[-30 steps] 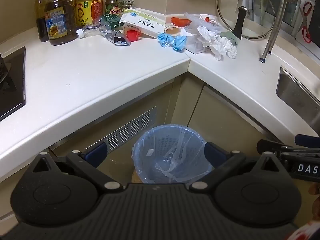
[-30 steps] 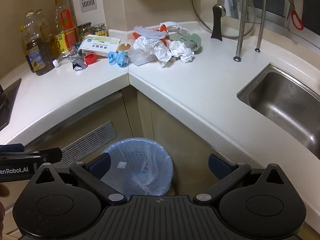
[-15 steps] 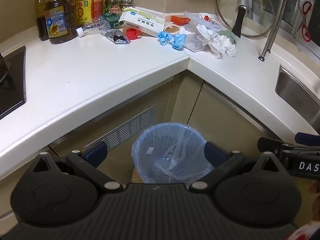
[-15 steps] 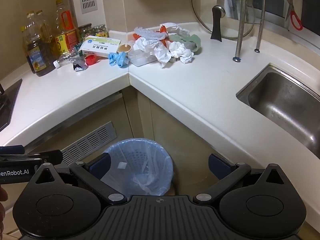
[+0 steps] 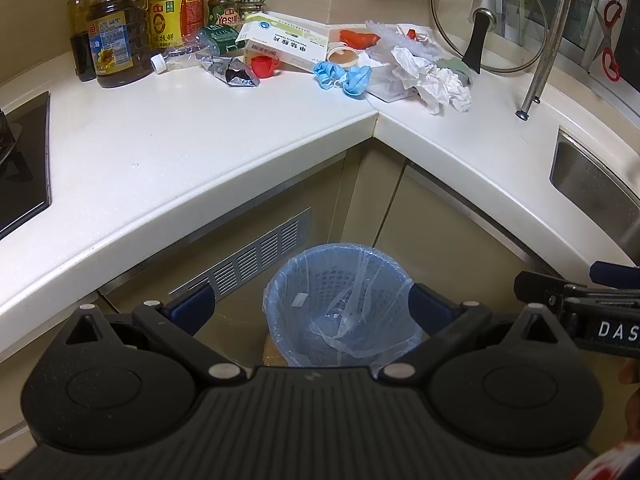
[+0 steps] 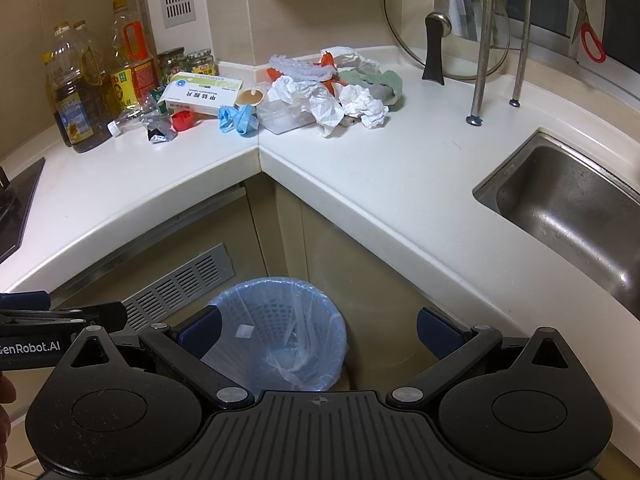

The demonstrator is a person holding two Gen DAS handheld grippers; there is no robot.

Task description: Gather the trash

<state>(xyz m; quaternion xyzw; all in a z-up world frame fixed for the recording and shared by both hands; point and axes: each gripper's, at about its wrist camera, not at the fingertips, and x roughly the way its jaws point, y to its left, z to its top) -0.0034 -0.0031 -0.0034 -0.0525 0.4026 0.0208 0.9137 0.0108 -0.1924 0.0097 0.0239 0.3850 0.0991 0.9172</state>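
White L-shaped countertop (image 5: pixel 168 148) was left bare along its front edges, the trash being heaped in the back corner: crumpled tissues (image 6: pixel 352 106), blue gloves (image 5: pixel 344 76), a red cap (image 5: pixel 263 66) and a medicine box (image 6: pixel 202 94) beside a "Yes" jar (image 5: pixel 224 10), well apart from the lined blue bin (image 5: pixel 340 304) on the floor below. Both the left gripper (image 5: pixel 312 312) and right gripper (image 6: pixel 318 330) were held spread wide and empty above the bin, "DAS" and "enRobot.AI" being read on each other's bodies. Little was changed from a second before.

Bare countertop (image 6: pixel 400 184) in front, trash pile (image 6: pixel 320 96) crowding the corner, bottles (image 5: pixel 112 40) lining the left wall
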